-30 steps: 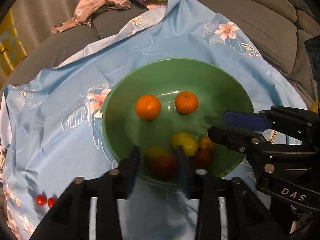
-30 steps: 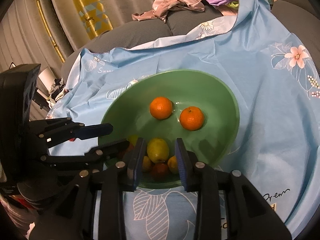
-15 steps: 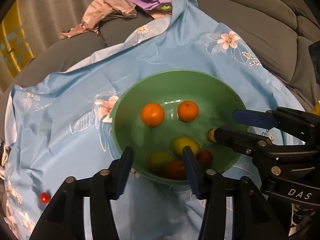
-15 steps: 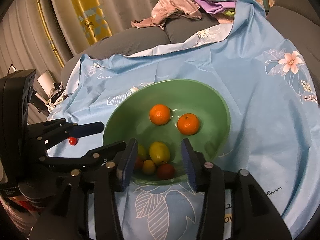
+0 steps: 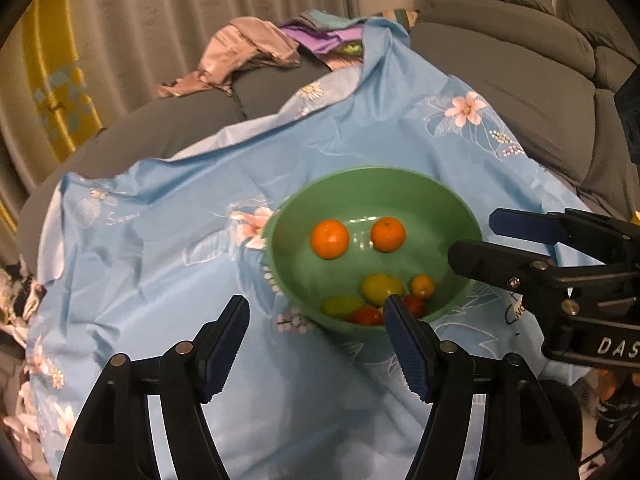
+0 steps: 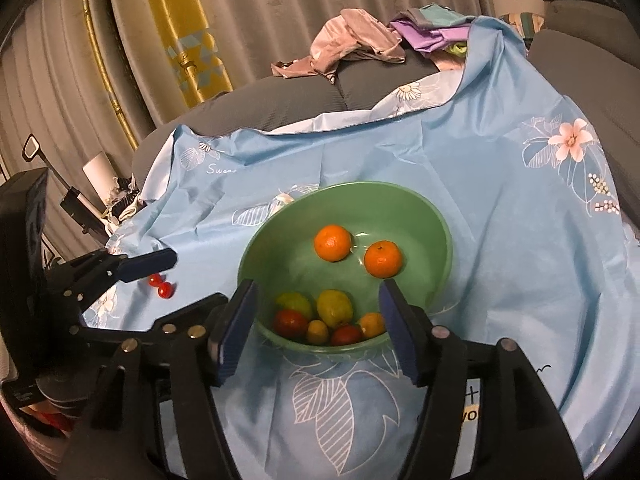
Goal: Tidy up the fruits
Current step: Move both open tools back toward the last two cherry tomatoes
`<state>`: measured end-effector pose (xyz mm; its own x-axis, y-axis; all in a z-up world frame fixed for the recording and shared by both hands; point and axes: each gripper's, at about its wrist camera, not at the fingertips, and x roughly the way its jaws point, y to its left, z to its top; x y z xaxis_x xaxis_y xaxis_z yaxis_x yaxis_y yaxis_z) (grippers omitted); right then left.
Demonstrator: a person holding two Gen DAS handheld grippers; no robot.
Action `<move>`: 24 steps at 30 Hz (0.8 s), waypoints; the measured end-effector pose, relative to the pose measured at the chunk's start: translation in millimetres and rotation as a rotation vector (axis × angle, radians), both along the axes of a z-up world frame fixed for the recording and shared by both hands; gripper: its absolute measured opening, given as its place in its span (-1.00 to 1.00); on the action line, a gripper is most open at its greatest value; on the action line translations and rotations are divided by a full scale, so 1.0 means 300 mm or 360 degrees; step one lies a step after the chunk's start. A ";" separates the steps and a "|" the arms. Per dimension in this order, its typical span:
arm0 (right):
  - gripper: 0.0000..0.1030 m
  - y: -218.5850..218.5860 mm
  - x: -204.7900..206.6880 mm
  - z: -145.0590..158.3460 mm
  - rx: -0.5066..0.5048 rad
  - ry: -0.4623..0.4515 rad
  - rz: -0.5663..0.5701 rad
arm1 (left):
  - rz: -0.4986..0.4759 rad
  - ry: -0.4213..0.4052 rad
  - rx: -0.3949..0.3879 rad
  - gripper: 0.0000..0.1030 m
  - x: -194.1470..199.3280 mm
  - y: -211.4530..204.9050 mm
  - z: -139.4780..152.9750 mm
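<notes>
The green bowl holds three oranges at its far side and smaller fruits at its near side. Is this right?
Not quite: the green bowl holds two oranges at its far side, not three. The right wrist view shows both clearly, apart from each other. The smaller fruits do lie at the near side.

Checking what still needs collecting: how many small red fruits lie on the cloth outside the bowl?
2: the small red fruits lie touching each other on the blue cloth, left of the green bowl. More may be hidden behind the grippers.
</notes>
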<state>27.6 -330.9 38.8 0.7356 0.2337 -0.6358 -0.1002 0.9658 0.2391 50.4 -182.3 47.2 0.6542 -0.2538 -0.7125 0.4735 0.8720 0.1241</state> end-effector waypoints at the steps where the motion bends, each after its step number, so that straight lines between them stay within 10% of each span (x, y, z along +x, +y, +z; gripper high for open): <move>1: 0.25 0.005 0.000 0.002 -0.0005 0.0001 0.0007 | 0.0017 -0.0021 0.0002 0.39 -0.011 0.011 0.006; 24: 0.51 0.192 -0.058 0.042 -0.0110 0.0001 0.0183 | 0.0335 -0.0158 -0.0100 0.43 -0.177 0.280 0.047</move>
